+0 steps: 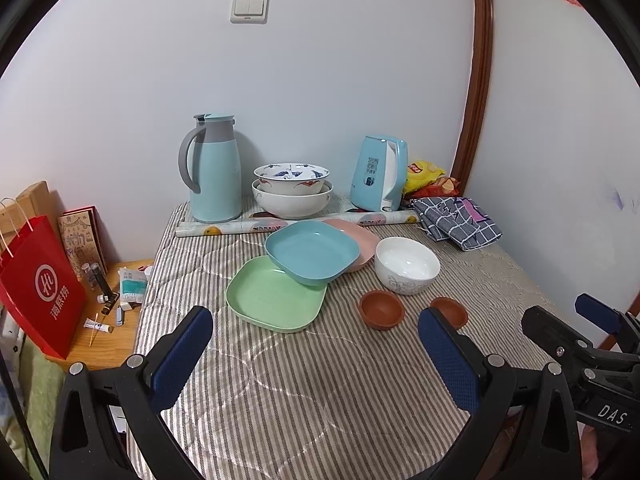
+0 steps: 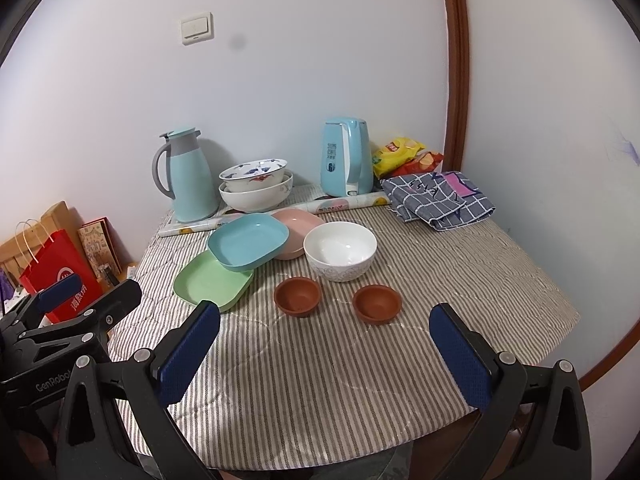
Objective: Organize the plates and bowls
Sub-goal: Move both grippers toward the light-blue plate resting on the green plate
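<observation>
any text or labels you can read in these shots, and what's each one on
"DAS": right gripper body, cut off at the frame edge.
"GenRobot": left gripper body.
"海底捞": red paper bag.
Kettle label and code, white bowl lettering, paper roll print, snack bags, small box: too small or blurred.

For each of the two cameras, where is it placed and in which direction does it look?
Left wrist: sits on the left gripper, looks forward over the striped table toward the wall; its open blue-padded fingers show, and the right gripper at right.
Right wrist: sits on the right gripper, same direction, from further right; its open fingers show, and the left gripper at left.
Shared: blue plate, white bowl, two brown dishes.
</observation>
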